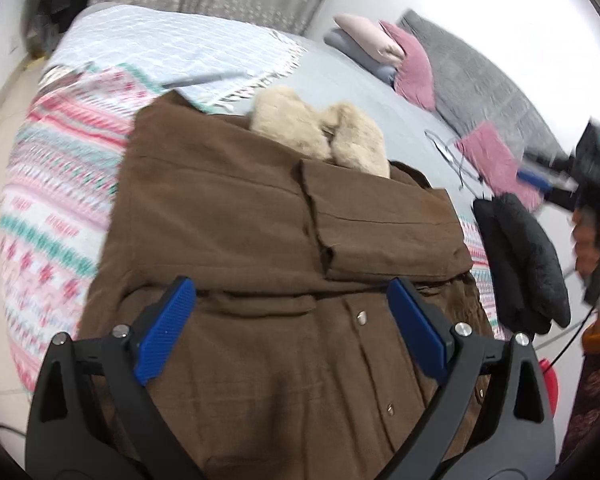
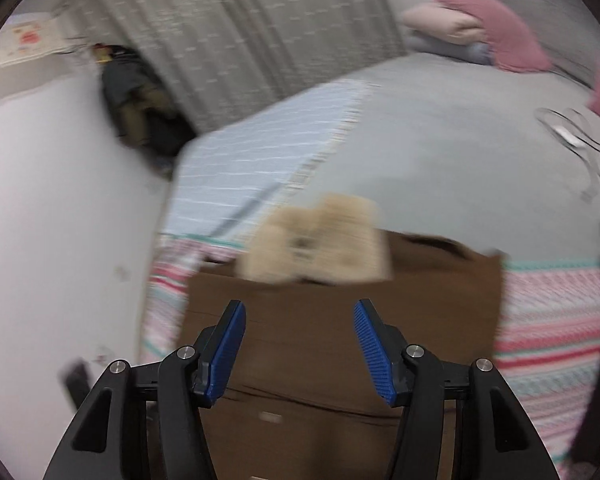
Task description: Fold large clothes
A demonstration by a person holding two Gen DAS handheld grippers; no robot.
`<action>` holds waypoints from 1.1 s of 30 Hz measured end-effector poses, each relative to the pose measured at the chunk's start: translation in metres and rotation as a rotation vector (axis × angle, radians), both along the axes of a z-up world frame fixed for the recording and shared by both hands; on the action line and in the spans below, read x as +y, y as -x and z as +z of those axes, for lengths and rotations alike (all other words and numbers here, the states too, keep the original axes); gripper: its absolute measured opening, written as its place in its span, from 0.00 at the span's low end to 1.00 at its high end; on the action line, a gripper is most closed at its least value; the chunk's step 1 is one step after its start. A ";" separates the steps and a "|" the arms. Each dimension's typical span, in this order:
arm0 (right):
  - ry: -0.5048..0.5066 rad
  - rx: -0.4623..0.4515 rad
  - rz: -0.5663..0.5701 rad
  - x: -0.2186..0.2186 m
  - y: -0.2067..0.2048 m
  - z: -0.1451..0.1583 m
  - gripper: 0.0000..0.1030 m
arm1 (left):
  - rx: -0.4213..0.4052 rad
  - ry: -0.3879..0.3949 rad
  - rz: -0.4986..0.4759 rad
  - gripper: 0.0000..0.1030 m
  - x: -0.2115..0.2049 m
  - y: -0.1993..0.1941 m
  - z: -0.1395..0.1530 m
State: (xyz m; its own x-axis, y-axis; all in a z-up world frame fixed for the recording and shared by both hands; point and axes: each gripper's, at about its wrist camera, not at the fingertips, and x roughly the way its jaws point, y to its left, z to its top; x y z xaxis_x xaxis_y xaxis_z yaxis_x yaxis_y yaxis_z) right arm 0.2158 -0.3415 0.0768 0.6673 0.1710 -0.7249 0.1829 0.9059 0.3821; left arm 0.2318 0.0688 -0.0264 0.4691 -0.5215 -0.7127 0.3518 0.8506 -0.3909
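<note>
No readable text; poster (image 2: 28, 42) on wall too blurred to read.

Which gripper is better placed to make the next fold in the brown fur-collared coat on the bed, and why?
Probably the left gripper: its open jaws hover right over the brown coat near the snap buttons. The right gripper, also open and empty, looks further off at the side.

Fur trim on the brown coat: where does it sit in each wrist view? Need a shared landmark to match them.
Left wrist: the fur trim lies above centre, at the far end of the folded brown coat, beyond the open left gripper.
Right wrist: the fur trim is just below centre, blurred, beyond the open right gripper.
Shared landmark: the pink pillow, upper right in both.
</note>
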 end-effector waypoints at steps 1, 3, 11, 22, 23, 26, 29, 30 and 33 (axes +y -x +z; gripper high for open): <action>-0.001 0.013 -0.024 -0.015 0.008 -0.011 0.56 | 0.004 -0.017 -0.020 0.94 -0.013 -0.010 0.001; -0.026 0.056 -0.089 -0.056 0.023 -0.046 0.56 | 0.025 -0.045 -0.048 0.94 -0.039 -0.034 -0.002; -0.172 0.053 -0.246 -0.167 0.047 -0.135 0.56 | 0.136 -0.170 -0.059 0.47 -0.114 -0.120 -0.070; -0.495 -0.029 -0.257 -0.216 -0.044 -0.202 0.06 | -0.001 -0.002 0.013 0.08 -0.108 -0.114 -0.047; -0.439 -0.041 -0.246 -0.213 -0.054 -0.194 0.05 | -0.034 0.009 0.030 0.08 -0.106 -0.111 -0.039; -0.360 -0.150 -0.228 -0.209 -0.074 -0.160 0.03 | -0.135 -0.054 0.131 0.07 -0.096 -0.111 -0.030; -0.252 -0.112 -0.356 -0.217 -0.083 -0.149 0.04 | -0.022 -0.157 0.106 0.10 -0.102 -0.132 -0.056; -0.238 -0.104 -0.365 -0.215 -0.082 -0.148 0.07 | -0.017 -0.186 0.100 0.12 -0.103 -0.132 -0.060; -0.231 -0.074 -0.293 -0.198 -0.069 -0.147 0.15 | -0.084 -0.234 0.100 0.24 -0.105 -0.120 -0.051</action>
State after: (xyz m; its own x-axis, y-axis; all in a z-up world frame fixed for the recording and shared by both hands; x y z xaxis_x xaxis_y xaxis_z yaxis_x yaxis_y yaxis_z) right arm 0.2849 -0.5394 -0.0703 0.7615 0.1184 -0.6373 0.3853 0.7079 0.5919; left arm 0.3522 -0.0358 -0.0777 0.5729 -0.2951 -0.7647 0.2847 0.9465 -0.1521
